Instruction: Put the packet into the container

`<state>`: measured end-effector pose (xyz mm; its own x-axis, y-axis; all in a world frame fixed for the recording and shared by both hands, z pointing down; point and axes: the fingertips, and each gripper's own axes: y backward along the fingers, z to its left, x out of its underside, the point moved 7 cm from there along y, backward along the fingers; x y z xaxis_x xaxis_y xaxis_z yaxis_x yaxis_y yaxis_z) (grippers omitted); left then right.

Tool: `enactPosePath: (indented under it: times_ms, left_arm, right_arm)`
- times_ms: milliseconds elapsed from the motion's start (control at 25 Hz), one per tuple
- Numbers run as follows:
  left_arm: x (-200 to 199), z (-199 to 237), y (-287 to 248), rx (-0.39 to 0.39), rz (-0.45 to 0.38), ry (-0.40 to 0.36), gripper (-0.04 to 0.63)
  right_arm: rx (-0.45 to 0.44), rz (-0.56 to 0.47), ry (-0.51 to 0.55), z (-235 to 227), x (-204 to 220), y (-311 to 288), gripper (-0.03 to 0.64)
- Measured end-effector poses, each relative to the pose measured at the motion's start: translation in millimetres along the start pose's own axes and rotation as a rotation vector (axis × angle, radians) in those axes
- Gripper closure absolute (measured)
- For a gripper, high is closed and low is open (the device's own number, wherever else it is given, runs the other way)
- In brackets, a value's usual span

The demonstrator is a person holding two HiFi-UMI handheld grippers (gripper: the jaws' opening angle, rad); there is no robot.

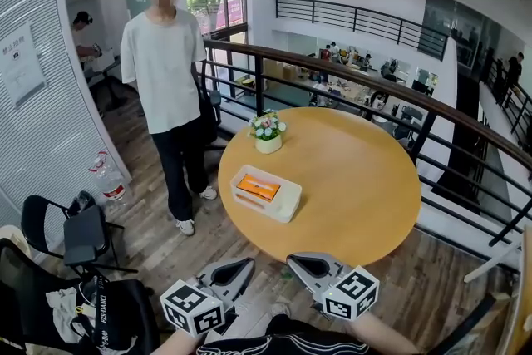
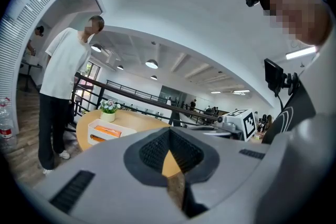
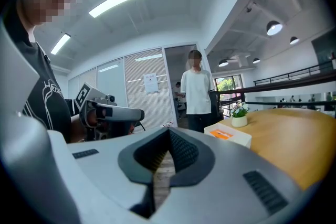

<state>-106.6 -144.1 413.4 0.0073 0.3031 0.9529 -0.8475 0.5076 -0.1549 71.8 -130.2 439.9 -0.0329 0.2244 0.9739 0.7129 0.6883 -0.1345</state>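
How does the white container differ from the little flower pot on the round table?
The container is low and rectangular; the flower pot is small and round. The container holds an orange packet; the flower pot holds flowers. The container sits nearer the camera, the flower pot farther back. Both are pale and stand on the left side of the table.

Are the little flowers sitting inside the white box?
No, the flower pot stands on the table apart from the white box, which holds an orange packet.
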Motion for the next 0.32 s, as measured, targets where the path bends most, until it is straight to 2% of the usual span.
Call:
enactPosePath:
  times_ms: [320]
  left_arm:
    - [0.5,-2.4,-2.4,0.013,0.001,-0.003,0.589]
  right_arm:
    - [0.006,0.000,0.005,0.5,0.0,2.5,0.612]
